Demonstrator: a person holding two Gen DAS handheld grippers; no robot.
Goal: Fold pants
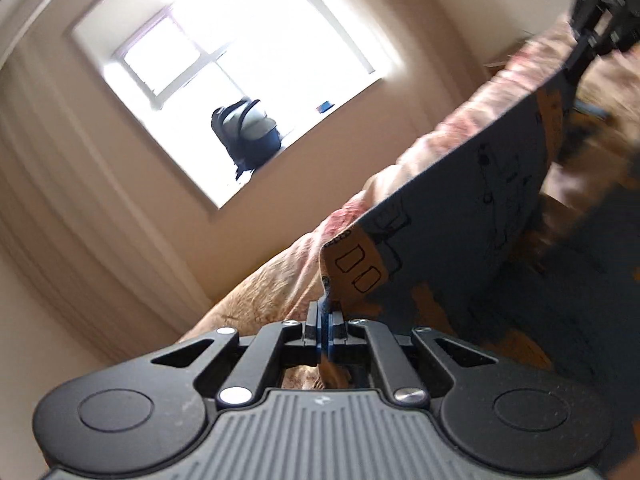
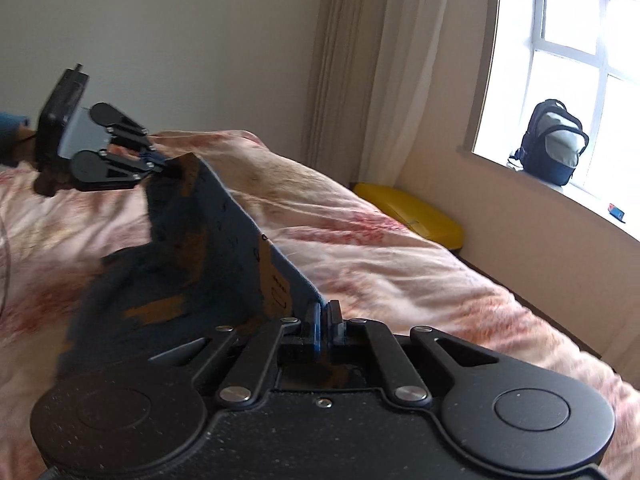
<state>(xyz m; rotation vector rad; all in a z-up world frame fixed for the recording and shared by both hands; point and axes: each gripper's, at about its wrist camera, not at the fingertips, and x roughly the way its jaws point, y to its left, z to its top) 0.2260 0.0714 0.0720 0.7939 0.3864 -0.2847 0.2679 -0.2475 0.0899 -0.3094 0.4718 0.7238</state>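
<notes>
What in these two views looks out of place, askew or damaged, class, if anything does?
Nothing looks damaged or spilled. The pants are lifted off the bed, stretched between the left gripper and right gripper, both with jaws shut on one edge. A backpack sits on the windowsill, an unusual spot. The tilt comes from the cameras.

Location type: domestic bedroom.
Evidence: bed with rumpled pink-and-cream patterned duvet fills most of both views.
Plain cream walls; pale floor-length curtain hangs beside recessed window, white frame, deep sill.
Dark-and-grey backpack stands on sill; small blue item further along sill.
Yellow object between bed and wall, identity unclear.
</notes>
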